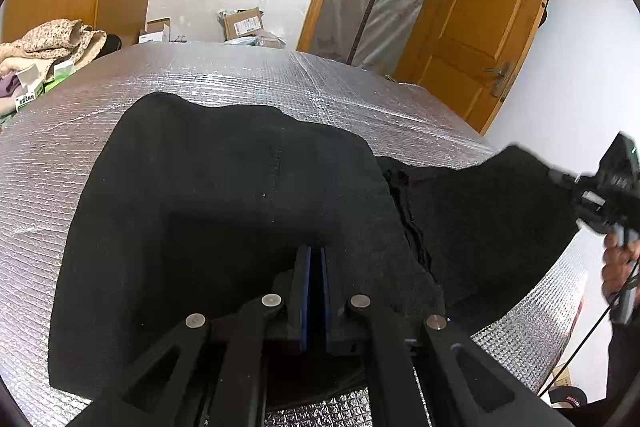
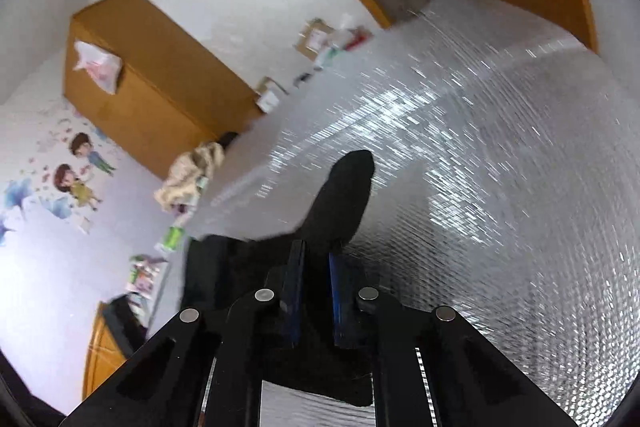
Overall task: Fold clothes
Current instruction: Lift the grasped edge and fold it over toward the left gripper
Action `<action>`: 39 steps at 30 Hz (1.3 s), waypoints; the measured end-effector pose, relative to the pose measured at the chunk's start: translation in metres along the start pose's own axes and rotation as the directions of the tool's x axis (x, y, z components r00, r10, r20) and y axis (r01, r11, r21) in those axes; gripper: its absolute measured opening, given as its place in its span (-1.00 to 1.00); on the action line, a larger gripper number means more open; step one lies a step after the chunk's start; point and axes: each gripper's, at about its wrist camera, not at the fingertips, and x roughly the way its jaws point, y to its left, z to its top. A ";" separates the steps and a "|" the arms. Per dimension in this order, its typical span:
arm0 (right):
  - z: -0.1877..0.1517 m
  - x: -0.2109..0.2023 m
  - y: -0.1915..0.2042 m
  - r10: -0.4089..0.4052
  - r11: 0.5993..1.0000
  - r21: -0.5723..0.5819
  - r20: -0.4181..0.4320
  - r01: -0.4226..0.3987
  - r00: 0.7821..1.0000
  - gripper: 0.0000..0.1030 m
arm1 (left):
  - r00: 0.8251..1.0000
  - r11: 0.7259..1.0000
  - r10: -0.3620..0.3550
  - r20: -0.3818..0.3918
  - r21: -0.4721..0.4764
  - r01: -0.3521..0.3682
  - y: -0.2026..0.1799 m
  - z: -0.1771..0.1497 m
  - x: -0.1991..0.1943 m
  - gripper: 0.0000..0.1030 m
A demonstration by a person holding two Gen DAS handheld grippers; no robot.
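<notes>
A pile of beige clothes [image 1: 52, 41] and small boxes [image 1: 32, 89] lie at the far left edge of the silver quilted table cover [image 1: 224, 75]. A black garment [image 1: 224, 195] is spread across the middle of the cover. The left gripper [image 1: 316, 259] has its jaws together, clamped on the garment's near edge. At the right, the right gripper [image 2: 316, 255], held in a hand [image 1: 618, 267], is clamped on a raised part of the garment. A wooden door [image 1: 492, 27] stands behind.
</notes>
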 end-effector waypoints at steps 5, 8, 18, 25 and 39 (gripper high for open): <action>0.019 -0.002 0.047 0.089 0.995 -0.045 0.017 -0.088 0.996 -0.79 | 0.999 1.000 -0.008 0.035 0.010 0.008 -0.005 0.002 -0.015 -0.92; 0.027 0.000 0.073 0.118 0.990 -0.080 0.016 -0.117 0.993 -0.79 | 0.998 1.000 -0.010 0.066 0.014 0.009 -0.007 0.002 -0.028 -0.92; 0.046 0.033 0.166 0.186 0.961 -0.202 -0.037 -0.189 0.982 -0.79 | 0.994 0.999 0.020 0.110 -0.035 -0.016 0.012 -0.006 -0.056 -0.92; 0.042 0.089 0.228 0.208 0.928 -0.285 -0.137 -0.240 0.968 -0.79 | 0.988 0.996 0.057 0.143 -0.073 -0.047 0.031 -0.010 -0.076 -0.92; -0.032 0.247 0.271 0.149 0.910 -0.293 -0.430 -0.294 0.891 -0.78 | 0.973 0.976 0.164 0.160 -0.168 -0.137 0.076 -0.022 -0.109 -0.92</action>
